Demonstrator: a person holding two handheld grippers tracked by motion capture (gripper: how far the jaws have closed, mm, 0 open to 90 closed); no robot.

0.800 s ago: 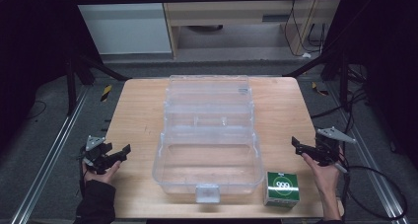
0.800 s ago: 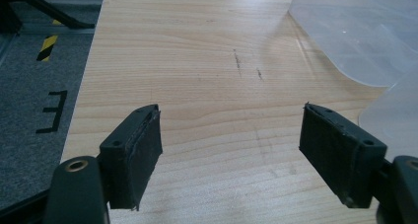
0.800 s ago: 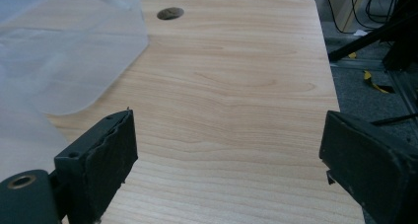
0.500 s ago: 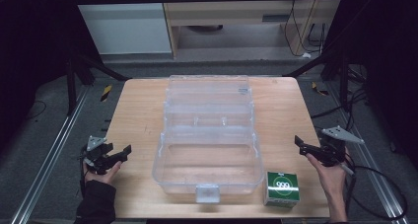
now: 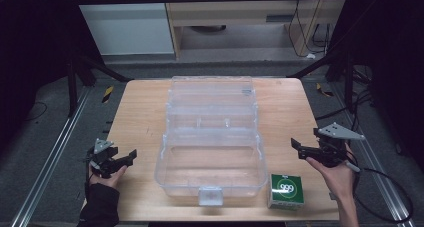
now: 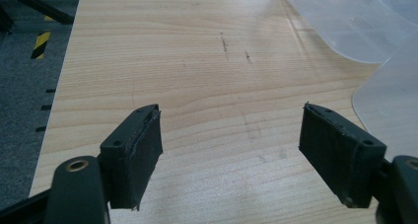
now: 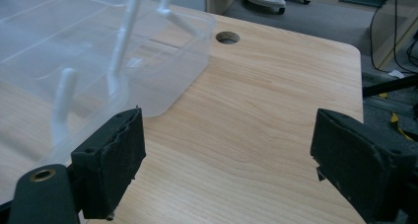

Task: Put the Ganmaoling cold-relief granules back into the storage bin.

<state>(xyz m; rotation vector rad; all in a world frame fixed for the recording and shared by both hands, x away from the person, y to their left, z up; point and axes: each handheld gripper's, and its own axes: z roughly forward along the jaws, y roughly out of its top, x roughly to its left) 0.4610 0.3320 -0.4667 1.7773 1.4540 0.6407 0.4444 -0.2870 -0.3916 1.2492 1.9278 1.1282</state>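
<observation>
A clear plastic box point(image 5: 212, 159) stands open in the middle of the wooden table point(image 5: 285, 112). It is see-through throughout, with rounded corners, a deep lower tub toward the person and a clasp point(image 5: 210, 194) at the middle of its near wall. Behind the tub, a shallower tray point(image 5: 212, 117) and the lid point(image 5: 212, 87) step back toward the far edge of the table. The tub looks empty, with the wood grain showing through its bottom; nothing shows in the tray or the lid either.

Just beside the tub's near right corner stands a small green and white carton point(image 5: 285, 191), close to the table's near edge.

The left gripper point(image 5: 125, 159) hangs over the table's near left part, well apart from the box, its jaws spread wide with only bare wood between them. The right gripper point(image 5: 300, 149) is held near the table's right edge, beyond the carton, its jaws also wide apart and holding nothing. In the right gripper view a corner of the box point(image 7: 148, 71) lies beside one jaw.
</observation>
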